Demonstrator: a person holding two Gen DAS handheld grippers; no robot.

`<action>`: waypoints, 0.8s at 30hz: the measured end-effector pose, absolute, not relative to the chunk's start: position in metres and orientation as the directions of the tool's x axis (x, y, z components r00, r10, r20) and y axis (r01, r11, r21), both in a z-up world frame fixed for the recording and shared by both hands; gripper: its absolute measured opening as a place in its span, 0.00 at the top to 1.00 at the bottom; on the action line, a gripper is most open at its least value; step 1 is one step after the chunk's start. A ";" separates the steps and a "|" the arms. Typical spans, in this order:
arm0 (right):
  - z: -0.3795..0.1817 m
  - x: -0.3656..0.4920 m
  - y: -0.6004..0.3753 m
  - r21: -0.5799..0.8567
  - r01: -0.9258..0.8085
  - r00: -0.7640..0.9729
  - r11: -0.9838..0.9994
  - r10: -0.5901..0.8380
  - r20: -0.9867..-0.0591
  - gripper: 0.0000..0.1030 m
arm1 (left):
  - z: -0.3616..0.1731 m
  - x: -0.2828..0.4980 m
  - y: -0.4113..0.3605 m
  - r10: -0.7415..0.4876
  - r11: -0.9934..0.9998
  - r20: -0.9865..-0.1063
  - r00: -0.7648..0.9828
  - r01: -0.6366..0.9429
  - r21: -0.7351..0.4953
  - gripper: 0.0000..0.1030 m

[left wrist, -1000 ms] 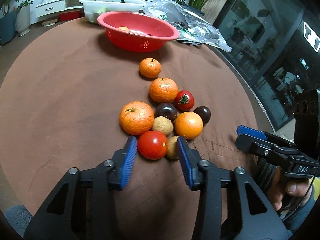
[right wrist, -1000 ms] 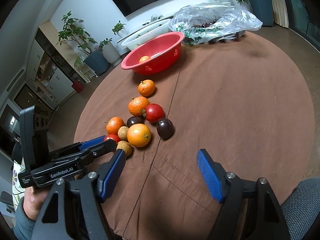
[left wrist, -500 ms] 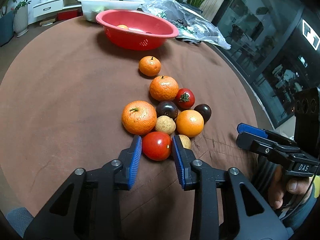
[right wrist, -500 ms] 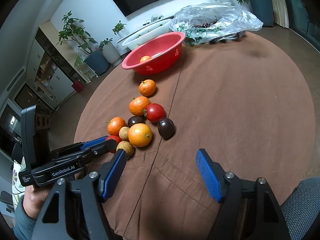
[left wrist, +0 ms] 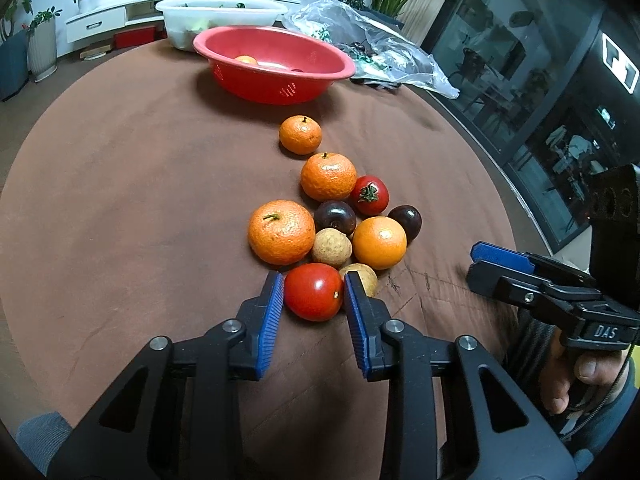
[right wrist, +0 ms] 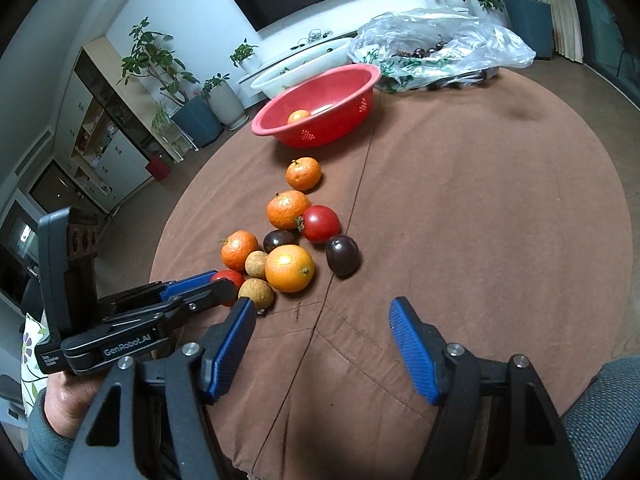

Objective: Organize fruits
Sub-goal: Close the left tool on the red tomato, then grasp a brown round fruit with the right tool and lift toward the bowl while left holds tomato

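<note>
One red tomato [left wrist: 313, 291] at bench [left wrist: 120, 200] 6 o'clock: your left gripper [left wrist: 314, 294] has closed from wide to clamped on it. Right gripper [right wrist: 322, 332] is narrowing, nothing between. Lift toward red bowl [left wrist: 276, 68], 12 o'clock.

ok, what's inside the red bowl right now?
In the red bowl one orange fruit shows near the left wall. The left wrist view hints at something more beside it, too hidden by the rim to name. The bowl floor near the front wall is covered.
</note>
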State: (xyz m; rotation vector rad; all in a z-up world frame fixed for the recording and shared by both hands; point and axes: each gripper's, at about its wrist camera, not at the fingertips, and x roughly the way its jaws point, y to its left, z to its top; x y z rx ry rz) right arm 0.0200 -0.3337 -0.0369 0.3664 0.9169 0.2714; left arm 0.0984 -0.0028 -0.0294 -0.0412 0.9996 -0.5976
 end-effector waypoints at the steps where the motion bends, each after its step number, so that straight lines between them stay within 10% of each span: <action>1: -0.037 0.020 -0.332 0.417 -0.076 0.580 0.906 0.380 -0.720 0.29 | -0.028 0.096 -0.001 -0.482 0.844 -0.778 0.404 0.453 -0.287 0.72; 24: -0.055 0.054 -0.249 0.266 -0.193 0.501 0.945 0.328 -0.801 0.47 | -0.028 0.068 0.021 -0.398 0.874 -0.783 0.478 0.457 -0.165 0.72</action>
